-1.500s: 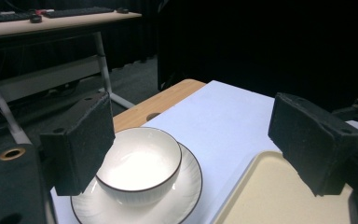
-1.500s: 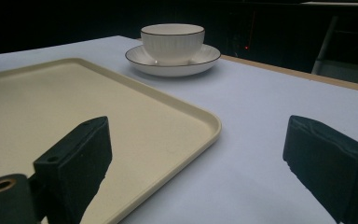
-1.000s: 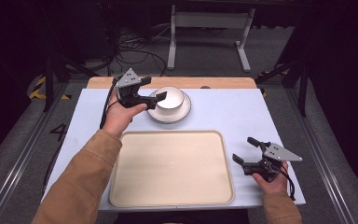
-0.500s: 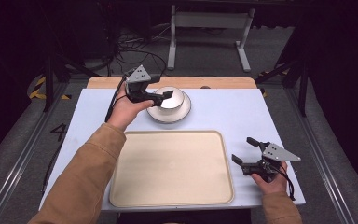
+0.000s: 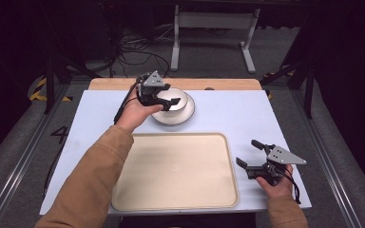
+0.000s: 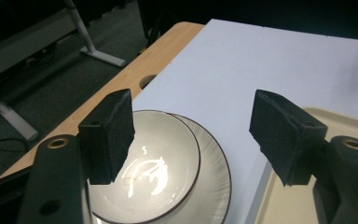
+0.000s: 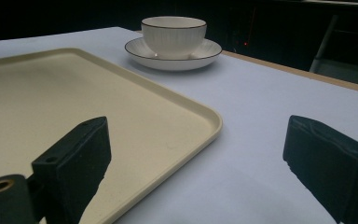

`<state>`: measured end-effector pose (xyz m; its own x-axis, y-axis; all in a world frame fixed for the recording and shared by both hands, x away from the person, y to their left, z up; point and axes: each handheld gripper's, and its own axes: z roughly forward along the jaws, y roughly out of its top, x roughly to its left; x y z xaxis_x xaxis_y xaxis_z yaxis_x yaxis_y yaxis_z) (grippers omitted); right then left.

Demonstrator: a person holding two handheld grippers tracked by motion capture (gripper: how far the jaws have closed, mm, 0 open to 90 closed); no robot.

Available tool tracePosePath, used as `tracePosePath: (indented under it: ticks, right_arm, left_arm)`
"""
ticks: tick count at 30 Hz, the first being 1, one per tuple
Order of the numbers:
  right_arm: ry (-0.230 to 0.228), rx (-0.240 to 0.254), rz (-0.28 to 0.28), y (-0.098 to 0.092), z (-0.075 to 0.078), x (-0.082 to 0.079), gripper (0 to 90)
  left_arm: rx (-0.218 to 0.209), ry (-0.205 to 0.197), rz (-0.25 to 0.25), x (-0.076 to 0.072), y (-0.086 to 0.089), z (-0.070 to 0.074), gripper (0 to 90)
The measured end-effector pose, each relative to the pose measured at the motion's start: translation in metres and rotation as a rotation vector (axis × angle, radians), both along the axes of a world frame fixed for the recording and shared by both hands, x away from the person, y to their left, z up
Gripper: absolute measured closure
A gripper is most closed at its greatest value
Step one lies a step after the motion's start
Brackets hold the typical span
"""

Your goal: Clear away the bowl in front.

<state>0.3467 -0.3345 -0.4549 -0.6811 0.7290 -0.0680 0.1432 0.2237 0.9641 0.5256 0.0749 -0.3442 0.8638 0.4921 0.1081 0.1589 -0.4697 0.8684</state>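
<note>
since the earlier frame the left tool [image 5: 164, 100] moves over the bowl [image 5: 173, 102], jaws just closing yet still apart, nothing gripped. bowl sits on its saucer [image 5: 186, 114] behind the tray [image 5: 176, 171]. a off-centre pinch could tip it. right tool [image 5: 256, 159] rests wide.

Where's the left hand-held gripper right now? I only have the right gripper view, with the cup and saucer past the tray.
Observer: The left hand-held gripper hovers over the cup and saucer. Its jaws are apart and have just been closing, with nothing between them yet.
Operator: Is anything inside the cup?
Observer: No. The left gripper view looks straight into it, and it is empty, with just glare on the bottom.
</note>
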Motion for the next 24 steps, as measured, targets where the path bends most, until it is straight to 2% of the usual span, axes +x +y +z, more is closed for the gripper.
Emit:
tracePosePath:
  ticks: [2, 3, 4, 5, 6, 8, 14, 16, 17, 18, 19, 22, 24]
  right_arm:
    - [0.000, -0.002, -0.001, 0.000, 0.000, 0.000, 8.0]
    - [0.000, -0.002, 0.000, 0.000, 0.000, 0.000, 8.1]
    - [0.000, -0.002, 0.000, 0.000, 0.000, 0.000, 8.1]
    - [-0.001, -0.002, 0.000, 0.000, 0.000, 0.000, 8.0]
    - [-0.001, -0.002, 0.000, 0.000, 0.000, 0.000, 8.1]
    - [0.000, -0.002, 0.000, 0.000, 0.000, 0.000, 8.0]
    - [-0.001, -0.003, 0.001, 0.000, 0.000, 0.000, 8.0]
    - [-0.001, -0.003, 0.002, 0.000, 0.000, 0.000, 8.0]
    - [-0.001, -0.003, 0.002, 0.000, 0.000, 0.000, 8.0]
    - [-0.001, -0.003, 0.002, 0.000, 0.000, 0.000, 8.0]
    - [-0.001, -0.004, 0.002, 0.000, 0.000, 0.000, 8.0]
    - [-0.001, -0.004, 0.003, 0.000, 0.000, 0.000, 8.0]
    - [-0.002, -0.004, 0.003, 0.000, 0.000, 0.000, 8.0]
  left_arm:
    - [0.014, 0.021, -0.009, 0.001, -0.002, -0.003, 34.7]
    - [0.026, 0.048, -0.029, 0.003, -0.003, -0.007, 35.8]
    - [0.026, 0.048, -0.029, 0.003, -0.003, -0.007, 36.6]
    - [0.039, 0.059, -0.042, 0.004, -0.005, -0.009, 37.7]
    - [0.079, 0.057, -0.053, 0.004, -0.007, -0.012, 37.7]
    - [0.100, 0.074, -0.065, 0.005, -0.009, -0.016, 39.2]
    - [0.142, 0.075, -0.066, 0.007, -0.012, -0.021, 40.9]
    - [0.155, 0.089, -0.079, 0.007, -0.014, -0.023, 42.2]
    - [0.190, 0.086, -0.085, 0.008, -0.016, -0.023, 42.3]
    - [0.190, 0.086, -0.085, 0.008, -0.016, -0.023, 42.3]
    - [0.219, 0.085, -0.091, 0.007, -0.019, -0.024, 42.3]
    - [0.257, 0.091, -0.106, 0.008, -0.025, -0.026, 40.3]
    - [0.279, 0.097, -0.099, 0.009, -0.029, -0.028, 39.6]
